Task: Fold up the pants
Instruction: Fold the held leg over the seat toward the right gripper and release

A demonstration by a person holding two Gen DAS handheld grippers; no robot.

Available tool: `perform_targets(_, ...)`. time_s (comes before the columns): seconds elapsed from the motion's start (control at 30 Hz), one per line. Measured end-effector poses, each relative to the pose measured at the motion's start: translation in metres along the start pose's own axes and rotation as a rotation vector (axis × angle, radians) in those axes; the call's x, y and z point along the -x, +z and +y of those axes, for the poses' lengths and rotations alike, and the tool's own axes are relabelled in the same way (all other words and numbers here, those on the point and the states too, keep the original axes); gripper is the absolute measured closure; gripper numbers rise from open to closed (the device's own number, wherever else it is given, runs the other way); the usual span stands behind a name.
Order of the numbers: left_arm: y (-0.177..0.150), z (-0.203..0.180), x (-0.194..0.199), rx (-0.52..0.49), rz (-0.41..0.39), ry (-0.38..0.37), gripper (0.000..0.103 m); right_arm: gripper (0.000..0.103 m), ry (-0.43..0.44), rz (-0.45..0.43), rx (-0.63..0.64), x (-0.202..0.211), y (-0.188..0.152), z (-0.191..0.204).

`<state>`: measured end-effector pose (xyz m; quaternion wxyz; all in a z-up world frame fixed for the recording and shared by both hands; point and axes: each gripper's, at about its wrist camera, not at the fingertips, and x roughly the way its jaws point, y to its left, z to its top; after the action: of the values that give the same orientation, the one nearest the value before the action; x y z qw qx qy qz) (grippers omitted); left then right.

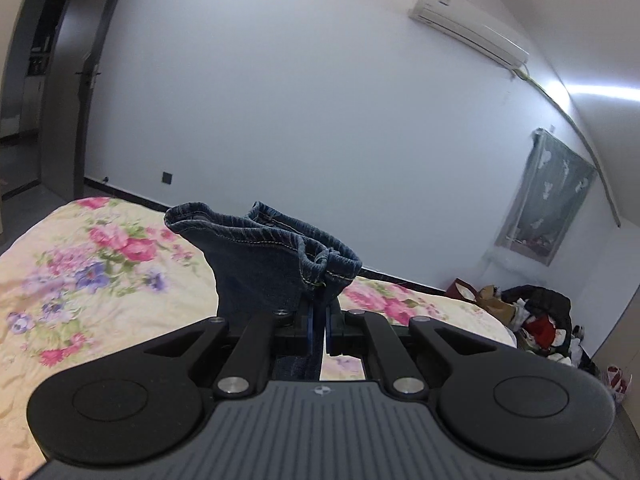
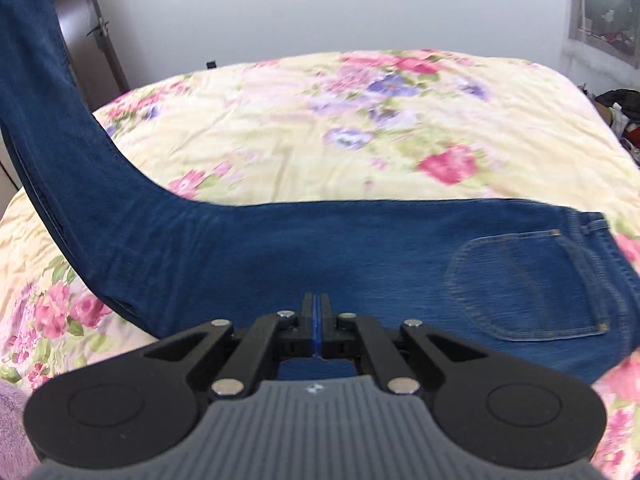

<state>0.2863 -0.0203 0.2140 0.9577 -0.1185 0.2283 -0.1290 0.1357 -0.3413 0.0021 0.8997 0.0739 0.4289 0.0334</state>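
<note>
Blue denim pants (image 2: 280,248) lie across the floral bedspread (image 2: 320,120), waist and back pocket (image 2: 532,284) at the right. The legs rise off the bed at the left toward the upper left corner. My left gripper (image 1: 319,312) is shut on the leg hems (image 1: 264,248) and holds them bunched up above the bed. My right gripper (image 2: 316,320) has its jaws closed together just over the near edge of the pants around the thigh; whether fabric is pinched between them is hidden.
The bed (image 1: 80,272) fills the lower left of the left wrist view. A pile of clothes and bags (image 1: 532,320) lies on the floor at the right. A door (image 1: 68,80) stands at the left, an air conditioner (image 1: 468,28) on the wall.
</note>
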Motion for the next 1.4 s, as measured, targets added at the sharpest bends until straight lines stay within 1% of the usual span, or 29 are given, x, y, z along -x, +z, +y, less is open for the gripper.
perform_targets(0.07,0.001,-0.043,-0.013,-0.025,0.005,-0.025,0.098,0.103,-0.004,-0.025,-0.008,0.015,0.000,-0.024)
perform_targets(0.17,-0.008,-0.105,-0.042,-0.055,0.039,-0.059,0.098,0.103,-0.010,-0.059,-0.039,0.034,-0.002,-0.065)
perform_targets(0.23,-0.021,-0.140,-0.064,-0.088,0.059,-0.072,0.098,0.103,-0.013,-0.076,-0.060,0.047,-0.005,-0.092)
perform_targets(0.33,-0.054,-0.194,-0.102,-0.146,0.109,-0.095,0.098,0.103,-0.030,-0.088,-0.089,0.056,-0.011,-0.129)
perform_targets(0.47,-0.120,-0.260,-0.150,-0.218,0.208,-0.135,0.098,0.103,-0.063,-0.077,-0.155,0.060,-0.027,-0.181)
perform_targets(0.5,-0.145,-0.280,-0.158,-0.243,0.250,-0.146,0.098,0.103,-0.073,-0.071,-0.173,0.059,-0.032,-0.192)
perform_targets(0.57,-0.192,-0.308,-0.179,-0.302,0.342,-0.162,0.098,0.103,-0.096,-0.050,-0.214,0.054,-0.043,-0.214)
perform_targets(0.63,-0.239,-0.328,-0.190,-0.376,0.441,-0.183,0.098,0.103,-0.108,-0.017,-0.255,0.048,-0.055,-0.233)
perform_targets(0.7,-0.279,-0.343,-0.196,-0.464,0.545,-0.208,0.098,0.103,-0.114,0.016,-0.281,0.042,-0.065,-0.247)
perform_targets(0.77,-0.309,-0.350,-0.196,-0.530,0.626,-0.235,0.098,0.103,-0.106,0.044,-0.300,0.034,-0.072,-0.255)
perform_targets(0.83,-0.328,-0.357,-0.197,-0.594,0.692,-0.263,0.095,0.103,-0.091,0.062,-0.314,0.029,-0.078,-0.260)
perform_targets(0.87,-0.334,-0.356,-0.201,-0.600,0.738,-0.289,0.091,0.103,-0.086,0.068,-0.317,0.027,-0.080,-0.260)
perform_targets(0.93,-0.344,-0.353,-0.208,-0.588,0.825,-0.330,0.080,0.103,-0.076,0.077,-0.319,0.023,-0.082,-0.259)
perform_targets(0.97,-0.346,-0.350,-0.212,-0.570,0.864,-0.358,0.074,0.103,-0.071,0.078,-0.318,0.021,-0.082,-0.258)
perform_targets(1.0,-0.345,-0.345,-0.216,-0.536,0.894,-0.393,0.051,0.103,-0.066,0.077,-0.318,0.021,-0.081,-0.256)
perform_targets(1.03,-0.344,-0.339,-0.218,-0.490,0.924,-0.440,0.033,0.103,-0.059,0.075,-0.321,0.021,-0.080,-0.254)
perform_targets(1.07,-0.342,-0.332,-0.219,-0.441,0.948,-0.479,0.030,0.103,-0.047,0.069,-0.326,0.022,-0.079,-0.252)
perform_targets(1.13,-0.337,-0.324,-0.217,-0.390,0.954,-0.507,0.030,0.103,-0.025,0.057,-0.338,0.023,-0.076,-0.249)
perform_targets(1.17,-0.331,-0.319,-0.214,-0.385,0.937,-0.514,0.031,0.103,-0.020,0.051,-0.340,0.024,-0.075,-0.248)
perform_targets(1.23,-0.317,-0.307,-0.204,-0.395,0.883,-0.514,0.031,0.098,-0.011,0.039,-0.347,0.027,-0.072,-0.245)
perform_targets(1.3,-0.301,-0.290,-0.196,-0.409,0.818,-0.485,0.031,0.082,-0.001,0.023,-0.371,0.029,-0.070,-0.244)
perform_targets(1.33,-0.294,-0.280,-0.193,-0.421,0.793,-0.462,0.031,0.079,0.006,0.016,-0.388,0.030,-0.067,-0.244)
perform_targets(1.4,-0.282,-0.256,-0.187,-0.465,0.729,-0.391,0.031,0.079,0.023,0.000,-0.420,0.031,-0.061,-0.244)
